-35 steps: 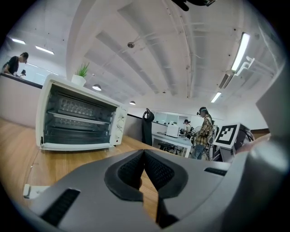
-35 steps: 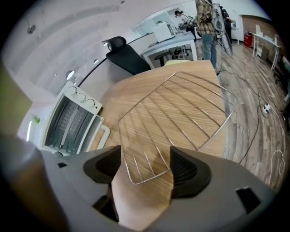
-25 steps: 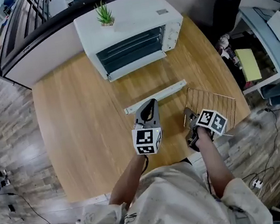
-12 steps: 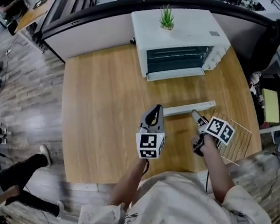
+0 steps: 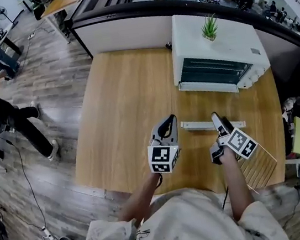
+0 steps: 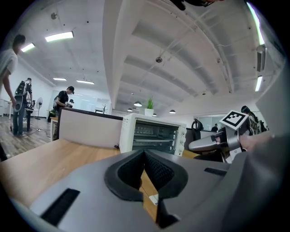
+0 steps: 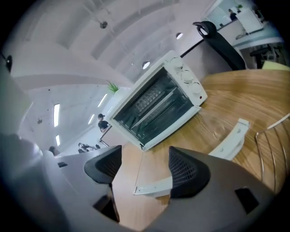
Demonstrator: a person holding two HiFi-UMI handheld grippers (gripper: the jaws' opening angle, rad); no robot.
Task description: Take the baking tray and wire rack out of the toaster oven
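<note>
The left tongs (image 5: 166, 122) are hovering pressed together, the right tongs (image 5: 217, 119) gaping empty near the baking tray (image 5: 200, 126). The wire rack (image 5: 258, 163) is lying on the table (image 5: 125, 103).

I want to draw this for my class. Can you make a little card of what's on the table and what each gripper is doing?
table: wooden
toaster oven: white, at the far right side, small plant on top
white tray: lying on the table in front of the oven
wire rack: on the table by the near right edge
left gripper: jaws shut, holding nothing
right gripper: jaws open, holding nothing, pointing towards the tray
</note>
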